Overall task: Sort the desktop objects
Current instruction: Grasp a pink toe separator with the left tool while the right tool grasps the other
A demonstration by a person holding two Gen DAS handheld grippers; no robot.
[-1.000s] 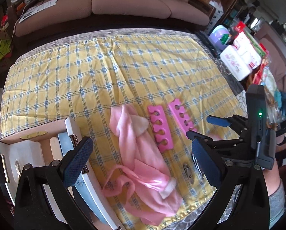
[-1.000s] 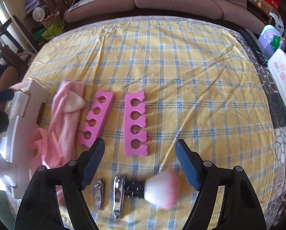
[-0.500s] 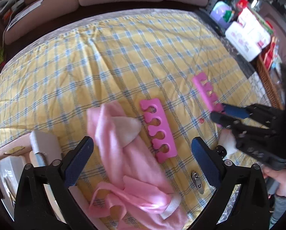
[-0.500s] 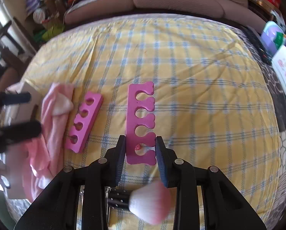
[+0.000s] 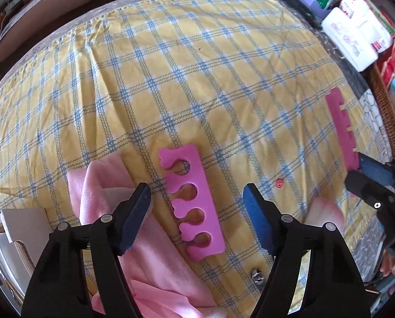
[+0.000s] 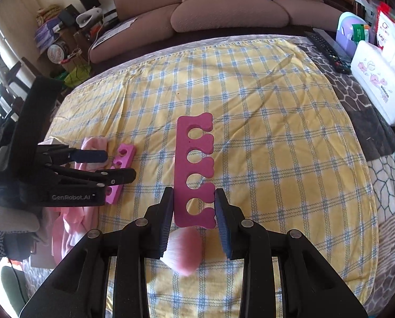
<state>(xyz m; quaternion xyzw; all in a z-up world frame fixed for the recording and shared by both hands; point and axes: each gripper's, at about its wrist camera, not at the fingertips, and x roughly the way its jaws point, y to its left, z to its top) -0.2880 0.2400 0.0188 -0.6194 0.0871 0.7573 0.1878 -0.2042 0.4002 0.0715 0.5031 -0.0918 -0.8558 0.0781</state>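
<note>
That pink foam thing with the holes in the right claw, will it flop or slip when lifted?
The toe separator probably stays fairly stiff: it juts straight out of the right claw, pinched only at its end. It looks like light foam, so likely no droop. The pads press its edges, so slipping seems unlikely.

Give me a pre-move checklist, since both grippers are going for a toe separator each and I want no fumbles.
1. Right gripper clamped on the darker toe separator: ok, pads press both its edges.
2. That separator clear of the cloth: ok, in the left wrist view it hangs above it.
3. Left gripper straddles the lighter toe separator: ok, jaws closing, not yet touching.
4. Pink towel out of the left grip: cannot tell, one finger sits over its edge.
5. Makeup brush undisturbed: ok, lying under the right gripper.
</note>
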